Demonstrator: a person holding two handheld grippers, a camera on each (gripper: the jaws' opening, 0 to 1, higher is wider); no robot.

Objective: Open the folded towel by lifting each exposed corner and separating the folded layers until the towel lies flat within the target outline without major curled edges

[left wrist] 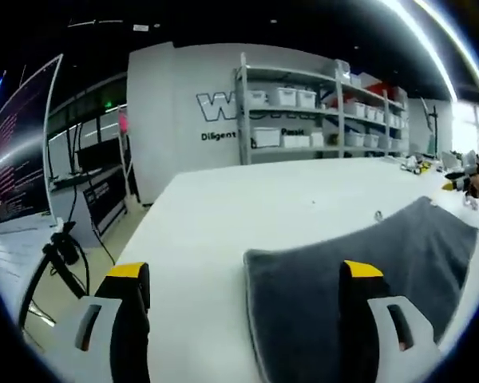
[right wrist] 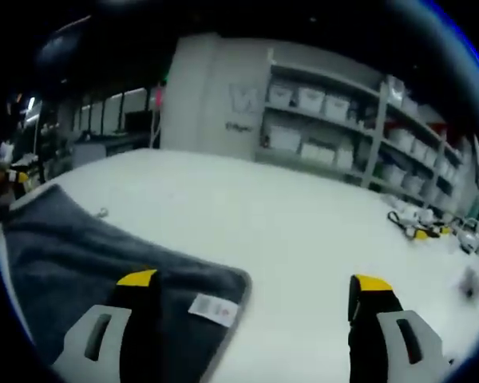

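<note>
While both tongs hover over the white table (left wrist: 223,215):
Left gripper (left wrist: 247,275): jaws apart, holding nothing; right jaw over towel's corner.
Right gripper (right wrist: 254,286): jaws apart, left jaw above tagged corner.
Towel (left wrist: 359,247): grey, folded, beneath both tongs.
White tag (right wrist: 213,309): just right of the right gripper's left jaw.

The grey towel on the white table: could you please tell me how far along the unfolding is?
Done: nothing visibly yet; the grey towel lies on the white table, and whether it is still folded cannot be told. In hand: the left gripper and right gripper are open over opposite corners, the right one near the white label. Left: grasping corners, separating layers, flattening. No target outline can be made out.
</note>
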